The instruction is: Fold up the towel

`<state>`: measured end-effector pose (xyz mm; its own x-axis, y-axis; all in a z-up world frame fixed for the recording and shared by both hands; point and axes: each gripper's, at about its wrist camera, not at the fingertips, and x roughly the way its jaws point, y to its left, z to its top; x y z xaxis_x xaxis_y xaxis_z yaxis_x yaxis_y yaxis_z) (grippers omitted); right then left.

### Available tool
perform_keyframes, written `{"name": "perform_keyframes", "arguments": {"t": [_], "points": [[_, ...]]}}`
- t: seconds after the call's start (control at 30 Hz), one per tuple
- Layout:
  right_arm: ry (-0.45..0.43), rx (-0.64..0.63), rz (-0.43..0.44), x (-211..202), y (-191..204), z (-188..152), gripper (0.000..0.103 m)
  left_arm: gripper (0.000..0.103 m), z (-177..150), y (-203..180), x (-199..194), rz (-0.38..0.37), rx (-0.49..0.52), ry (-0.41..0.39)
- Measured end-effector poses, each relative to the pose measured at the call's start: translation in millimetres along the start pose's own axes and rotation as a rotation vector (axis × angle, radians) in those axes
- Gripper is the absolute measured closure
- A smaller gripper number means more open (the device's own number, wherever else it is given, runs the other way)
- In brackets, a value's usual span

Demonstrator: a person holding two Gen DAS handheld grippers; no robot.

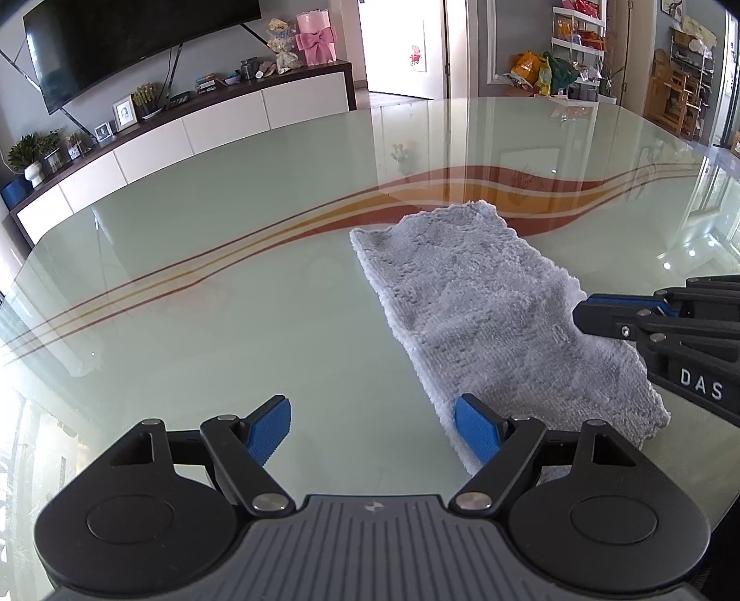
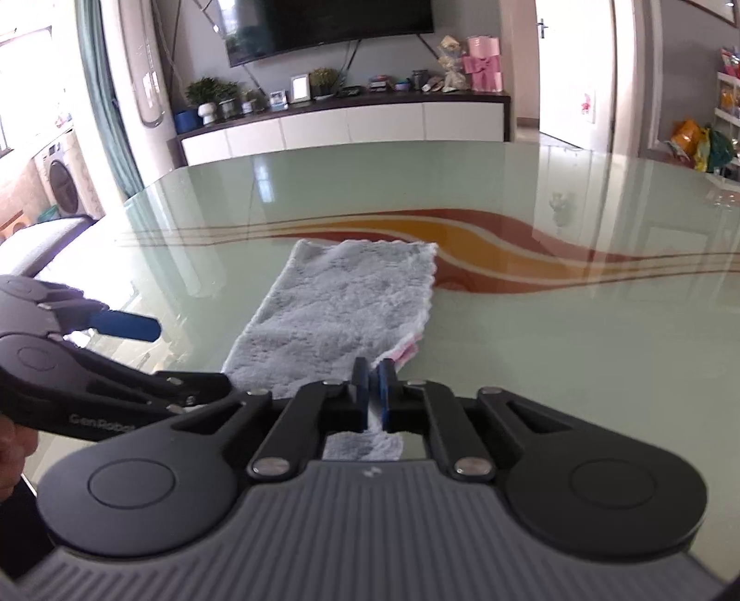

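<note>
Towel (image 1: 467, 300): grey, fluffy, lying flat on the surface as a long folded strip. A white and pink under-layer shows along its right-hand edge in the right wrist view. Its far end overlaps the painted band; its near end lies under both tools.

Surface (image 1: 208, 323): pale green glass top, glossy, with a curving band of red, orange and yellow stripes running across it.

Left tool (image 1: 374, 427): released, jaws standing wide apart. Its blue pads (image 1: 476, 434) hang low over the near left corner of the towel; one pad sits over the towel's edge, the other over bare glass. Nothing is pressed between them.

Right tool (image 2: 372, 386): clenched, blue pads drawn almost together at the near right edge of the towel. A thin sliver of pale cloth shows in the narrow gap between the pads, so it grips the towel's edge. In the left wrist view it enters from the right and lies over the towel's right side.

Hand (image 2: 11, 455): partly visible at the left border of the right wrist view, behind the left tool.

Television (image 1: 134, 41): dark screen on the far wall, above a long white cabinet (image 1: 222, 125) carrying plants, photo frames and a pink gift box (image 1: 317, 39).
</note>
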<state>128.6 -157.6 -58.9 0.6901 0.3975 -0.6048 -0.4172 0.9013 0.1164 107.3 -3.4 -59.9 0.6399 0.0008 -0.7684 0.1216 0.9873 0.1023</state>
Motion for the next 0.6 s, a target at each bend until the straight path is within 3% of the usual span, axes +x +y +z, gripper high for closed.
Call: {"name": "perform_keyframes", "arguments": {"t": [0.2, 0.37, 0.6], "points": [[-0.080, -0.145, -0.008, -17.0, 26.9, 2.2, 0.100, 0.021, -0.5, 3.1, 1.6, -0.004, -0.004, 0.002], [-0.081, -0.216, -0.024, -15.7, 37.2, -2.6, 0.099, 0.021, 0.5, 6.8, -0.8, -0.001, -0.009, 0.005], [-0.074, -0.297, -0.046, -11.7, 45.6, -20.5, 0.099, 0.022, 22.0, 16.8, -20.2, -0.040, -0.031, -0.060]]}}
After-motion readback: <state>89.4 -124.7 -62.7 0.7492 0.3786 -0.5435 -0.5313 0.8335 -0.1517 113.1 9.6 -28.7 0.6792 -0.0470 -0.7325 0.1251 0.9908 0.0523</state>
